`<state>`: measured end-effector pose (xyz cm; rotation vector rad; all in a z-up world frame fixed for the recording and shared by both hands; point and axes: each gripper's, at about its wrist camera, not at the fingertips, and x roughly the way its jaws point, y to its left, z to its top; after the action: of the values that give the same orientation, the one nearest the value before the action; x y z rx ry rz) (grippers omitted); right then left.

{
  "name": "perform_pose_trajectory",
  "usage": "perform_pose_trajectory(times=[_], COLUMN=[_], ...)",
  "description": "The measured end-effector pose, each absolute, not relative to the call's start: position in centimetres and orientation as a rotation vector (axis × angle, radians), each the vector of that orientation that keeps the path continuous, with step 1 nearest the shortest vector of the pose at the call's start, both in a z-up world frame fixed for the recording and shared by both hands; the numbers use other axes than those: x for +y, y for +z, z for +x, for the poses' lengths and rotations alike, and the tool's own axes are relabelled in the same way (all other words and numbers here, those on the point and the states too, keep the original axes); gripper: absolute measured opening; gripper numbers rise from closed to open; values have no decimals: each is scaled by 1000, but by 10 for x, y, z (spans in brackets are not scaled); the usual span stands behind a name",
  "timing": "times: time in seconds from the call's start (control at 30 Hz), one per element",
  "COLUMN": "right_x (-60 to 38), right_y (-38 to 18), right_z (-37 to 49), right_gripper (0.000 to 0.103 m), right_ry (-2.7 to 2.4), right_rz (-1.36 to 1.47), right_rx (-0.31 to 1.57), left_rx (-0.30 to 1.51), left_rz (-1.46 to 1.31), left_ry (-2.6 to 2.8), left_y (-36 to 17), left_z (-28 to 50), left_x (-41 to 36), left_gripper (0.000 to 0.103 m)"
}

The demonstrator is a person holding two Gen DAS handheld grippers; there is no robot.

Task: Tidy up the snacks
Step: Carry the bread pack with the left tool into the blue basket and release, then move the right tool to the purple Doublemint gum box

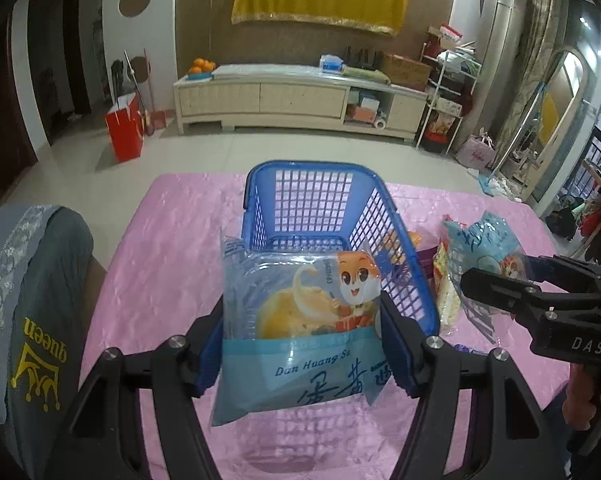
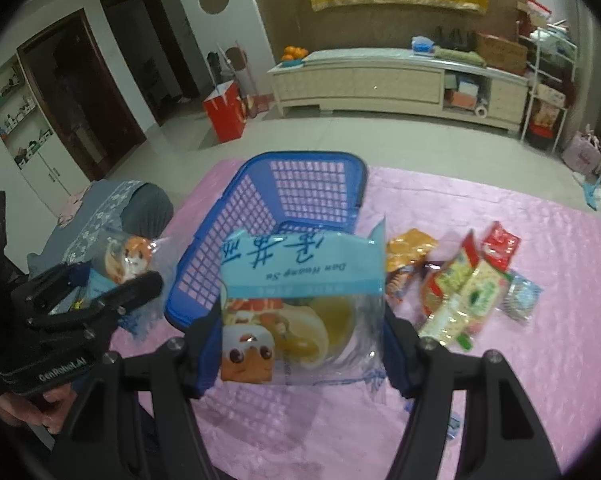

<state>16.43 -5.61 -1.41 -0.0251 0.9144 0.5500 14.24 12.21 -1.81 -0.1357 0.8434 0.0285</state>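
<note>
Left wrist view: the blue basket (image 1: 320,216) is seen at frame centre on the pink tablecloth (image 1: 156,260), and no snack is visible inside it, so the sorting is judged barely begun. A pastry packet (image 1: 300,340) is pinched between the pads of the left gripper (image 1: 300,354), low in the frame, just in front of the basket's near rim. At the right edge, the right gripper (image 1: 500,284) is seen clamped on a second packet (image 1: 484,240).

Right wrist view: that second packet (image 2: 300,304) is held at lower centre, overlapping the basket's near wall. A loose snack pile (image 2: 468,284) is left at centre right.
</note>
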Motion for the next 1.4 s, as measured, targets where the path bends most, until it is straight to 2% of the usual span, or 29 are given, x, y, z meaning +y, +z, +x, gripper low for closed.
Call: perform_pose_trajectory(times=[0.53,0.67,0.73,0.8,1.03,1.4], right_x=[-18,-18,-18,-18,-20,-53], right_y=[-45,-48,-49,-49,-42,-20], right_z=[185,191,191,192,188,170], right_gripper=[70,71,71,74,87,88], right_ry=[560,541,558,571,571,539], right_rz=[-60,-51,-29,-17,-31,-34], right_rx=[1007,1026,1033,1041,1019,965], left_rx=[920,933,941,933,924,876], left_rz=[-184,-194,-198,-213,-180,-123], left_ry=[-2,-22,-34,-49,-31,-73], left_y=[-52,-55,-58,-59,-49,-24], left_z=[183,187,188,187,182,157], left_x=[143,144,143,145,142,108], left_gripper=[66,68,72,78,81,81])
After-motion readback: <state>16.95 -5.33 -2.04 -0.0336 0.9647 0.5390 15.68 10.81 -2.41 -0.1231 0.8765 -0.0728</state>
